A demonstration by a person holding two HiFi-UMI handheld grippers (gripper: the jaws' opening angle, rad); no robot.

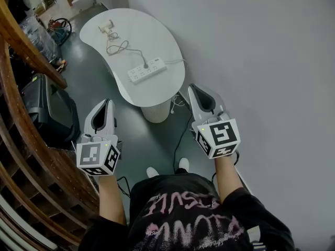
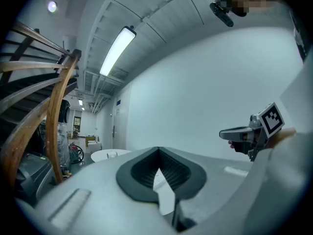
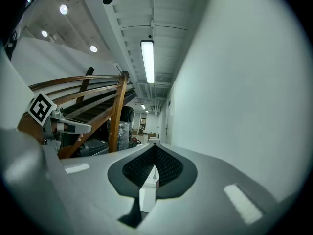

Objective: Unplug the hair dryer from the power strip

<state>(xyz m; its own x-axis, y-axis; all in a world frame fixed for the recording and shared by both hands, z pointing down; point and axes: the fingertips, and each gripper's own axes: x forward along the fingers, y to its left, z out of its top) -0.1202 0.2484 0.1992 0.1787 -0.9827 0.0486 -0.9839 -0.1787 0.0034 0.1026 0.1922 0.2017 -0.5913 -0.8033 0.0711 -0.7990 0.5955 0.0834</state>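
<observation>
The left gripper (image 1: pixel 108 104) and right gripper (image 1: pixel 192 90) are held low in the frame, each with its jaws brought together on nothing. The power strip (image 1: pixel 147 70) is seen on the table (image 1: pixel 157 33) at upper centre (a plug seated in it). The hair dryer (image 1: pixel 107 28) is laid beyond it, toward the upper left.

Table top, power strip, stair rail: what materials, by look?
Table: smooth matte white top, likely painted board or plastic; can't tell which. Power strip: white moulded plastic, going by its rounded edges and uniform colour. Stair rail: brown wood with a light sheen, probably varnished.
</observation>
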